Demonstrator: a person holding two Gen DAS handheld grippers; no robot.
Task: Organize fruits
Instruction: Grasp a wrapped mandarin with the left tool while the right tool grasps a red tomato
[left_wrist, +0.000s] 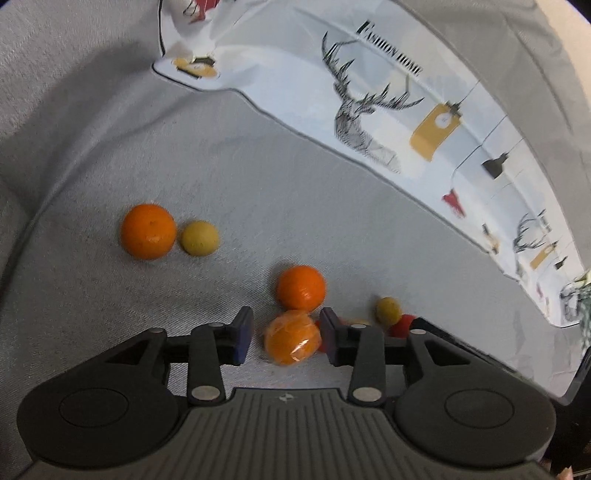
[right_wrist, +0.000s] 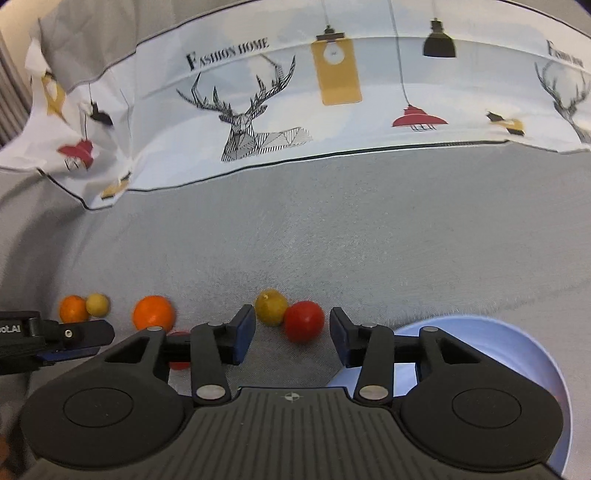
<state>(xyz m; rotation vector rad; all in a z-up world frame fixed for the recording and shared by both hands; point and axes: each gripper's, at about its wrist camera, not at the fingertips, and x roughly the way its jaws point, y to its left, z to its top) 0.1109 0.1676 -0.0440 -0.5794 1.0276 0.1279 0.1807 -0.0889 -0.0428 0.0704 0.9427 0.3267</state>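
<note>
Zero fruit in blue plate (right_wrist: 517, 343) | left gripper (left_wrist: 286, 334) spread around wrapped orange (left_wrist: 291, 338) | right gripper (right_wrist: 291, 334) spread near red fruit (right_wrist: 304, 321) | all sorting remains

Grey bedsheet (right_wrist: 332, 229), scattered oranges (left_wrist: 148, 231), red fruit (right_wrist: 304, 320), blue plate (right_wrist: 517, 354)

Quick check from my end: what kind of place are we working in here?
Probably a bedroom, on a bed or sofa: fruit lies on a soft grey fabric surface, with a printed cloth reading "Fashion Home", much like a pillow or duvet, behind it. A blue plate sits by the right gripper.
</note>
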